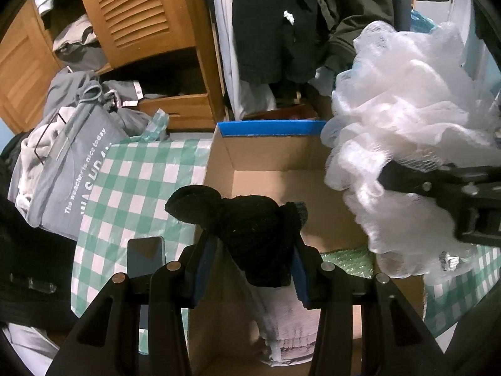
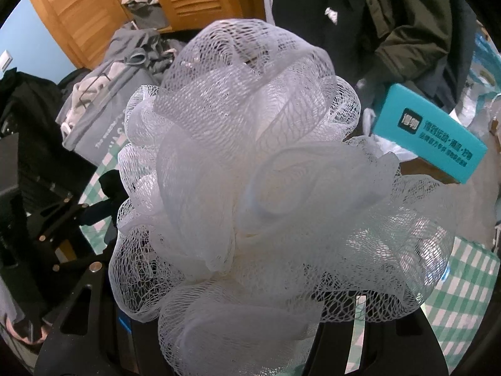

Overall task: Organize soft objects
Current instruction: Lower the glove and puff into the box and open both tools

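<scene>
Your left gripper (image 1: 255, 250) was clamped on the soft black sock (image 1: 250, 219) above the box (image 1: 272, 156). Your right gripper (image 1: 388, 178) pinched the loofah (image 2: 250, 172): light, springy mesh, best gripped deep.

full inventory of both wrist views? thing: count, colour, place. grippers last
mesh bath pouf: 1, white, held in the right gripper, above the box's right side
knit item: 1, black, held in the left gripper over the box
cardboard box: 1, brown with blue rim, open, on the tablecloth
folded cloth: 1, whitish, inside the box
bubble wrap: 1, green, inside the box
tablecloth: 1, green and white check
phone: 1, dark, on the tablecloth left of the box
tote bag: 1, grey with white lettering, far left
small box: 1, teal, right of the pouf
wardrobe: 1, wooden, louvred doors, behind
dark clothes: several, hanging behind the box
left gripper: 1, black, closed on the knit item
right gripper: 1, black, closed on the pouf
</scene>
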`<state>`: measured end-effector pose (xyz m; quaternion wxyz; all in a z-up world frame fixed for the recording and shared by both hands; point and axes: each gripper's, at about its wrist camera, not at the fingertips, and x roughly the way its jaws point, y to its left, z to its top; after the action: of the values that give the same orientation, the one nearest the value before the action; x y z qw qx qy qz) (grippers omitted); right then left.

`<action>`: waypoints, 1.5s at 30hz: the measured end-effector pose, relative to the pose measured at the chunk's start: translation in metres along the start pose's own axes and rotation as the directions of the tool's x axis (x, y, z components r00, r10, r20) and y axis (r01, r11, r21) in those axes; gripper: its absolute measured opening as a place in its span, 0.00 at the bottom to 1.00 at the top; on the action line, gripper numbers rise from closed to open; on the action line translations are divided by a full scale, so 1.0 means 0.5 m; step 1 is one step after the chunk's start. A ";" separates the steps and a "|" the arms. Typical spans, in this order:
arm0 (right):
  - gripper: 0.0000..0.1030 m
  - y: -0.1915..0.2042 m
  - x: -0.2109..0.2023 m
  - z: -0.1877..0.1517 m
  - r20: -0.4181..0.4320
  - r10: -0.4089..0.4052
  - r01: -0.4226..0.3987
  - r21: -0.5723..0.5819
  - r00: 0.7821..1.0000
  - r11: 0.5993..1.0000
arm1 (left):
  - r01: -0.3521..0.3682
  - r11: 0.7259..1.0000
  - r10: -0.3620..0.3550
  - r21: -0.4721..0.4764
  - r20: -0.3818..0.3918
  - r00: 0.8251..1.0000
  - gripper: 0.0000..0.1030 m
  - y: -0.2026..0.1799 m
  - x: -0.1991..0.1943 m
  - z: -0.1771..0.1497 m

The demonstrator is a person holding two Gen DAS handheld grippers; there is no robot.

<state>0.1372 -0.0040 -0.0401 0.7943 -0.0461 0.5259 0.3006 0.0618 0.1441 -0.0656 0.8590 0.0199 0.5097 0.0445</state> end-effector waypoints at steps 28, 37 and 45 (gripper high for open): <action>0.82 -0.014 -0.032 -0.020 0.044 -0.084 0.085 -0.005 0.995 0.996 | -0.069 0.996 0.066 0.059 0.038 0.997 0.78 -0.032 -0.029 0.005; 0.82 -0.041 -0.076 -0.048 0.071 -0.123 0.124 -0.003 0.990 0.992 | -0.035 0.995 0.030 0.095 0.056 0.998 0.78 -0.069 -0.052 0.013; 0.82 -0.072 -0.120 -0.078 0.087 -0.142 0.142 0.012 0.986 0.990 | -0.030 0.989 0.019 0.147 0.076 0.997 0.78 -0.113 -0.072 0.017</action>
<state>0.1089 -0.0741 -0.0142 0.8362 -0.0680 0.4868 0.2434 0.0555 0.0844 -0.0346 0.8730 0.0913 0.4788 0.0164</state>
